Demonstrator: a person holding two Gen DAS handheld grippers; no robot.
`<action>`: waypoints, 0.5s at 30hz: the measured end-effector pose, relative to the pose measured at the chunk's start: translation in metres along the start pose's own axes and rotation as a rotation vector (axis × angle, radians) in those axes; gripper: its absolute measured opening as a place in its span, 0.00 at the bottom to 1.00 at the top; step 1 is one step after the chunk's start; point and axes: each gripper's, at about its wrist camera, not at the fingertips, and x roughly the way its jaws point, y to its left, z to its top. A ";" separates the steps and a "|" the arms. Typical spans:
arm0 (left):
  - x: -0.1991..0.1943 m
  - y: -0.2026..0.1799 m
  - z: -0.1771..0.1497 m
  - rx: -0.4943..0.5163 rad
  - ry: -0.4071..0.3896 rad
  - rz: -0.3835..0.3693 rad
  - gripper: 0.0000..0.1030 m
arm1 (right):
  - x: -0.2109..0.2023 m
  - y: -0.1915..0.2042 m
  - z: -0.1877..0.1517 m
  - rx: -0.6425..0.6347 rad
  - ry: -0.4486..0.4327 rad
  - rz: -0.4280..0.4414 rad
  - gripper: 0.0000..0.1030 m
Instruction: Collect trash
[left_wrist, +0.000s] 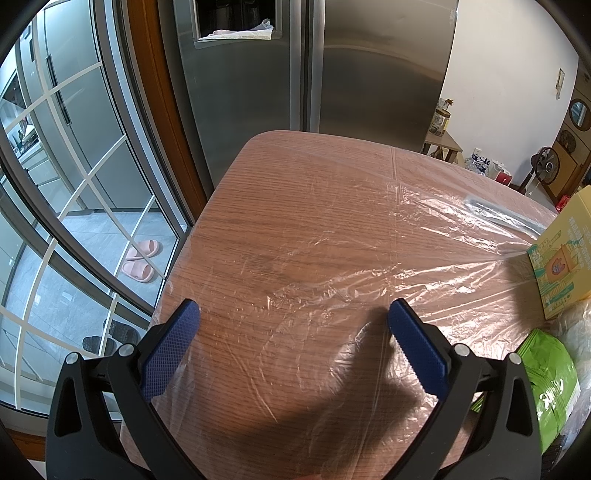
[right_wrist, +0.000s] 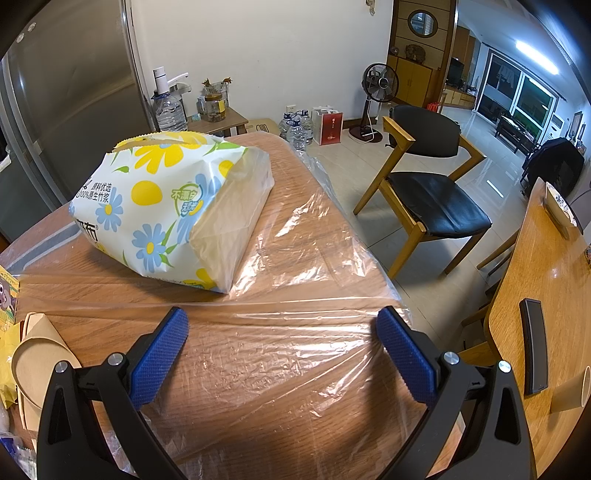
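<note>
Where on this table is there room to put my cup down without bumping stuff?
The table has its widest free patch between the left gripper and the fridge. Another lies between the right gripper and the flowery tissue pack. It's crowded where the yellow box and green packet sit, and by the paper cups.

Left gripper (left_wrist: 293, 314): jaws fully apart, nothing between the blue pads, pointing steeply downward. Right gripper (right_wrist: 280, 322): jaws equally wide, nothing held, pitched down at a matching angle.
</note>
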 end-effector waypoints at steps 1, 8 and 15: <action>0.000 0.000 0.000 -0.001 0.000 0.000 0.99 | 0.000 0.000 0.000 0.000 0.000 0.000 0.97; 0.001 -0.001 0.002 -0.003 0.000 0.002 0.99 | 0.000 0.000 0.000 0.000 0.000 0.000 0.97; 0.001 -0.001 0.002 -0.002 0.000 0.002 0.99 | 0.000 0.000 0.000 0.000 0.000 0.000 0.97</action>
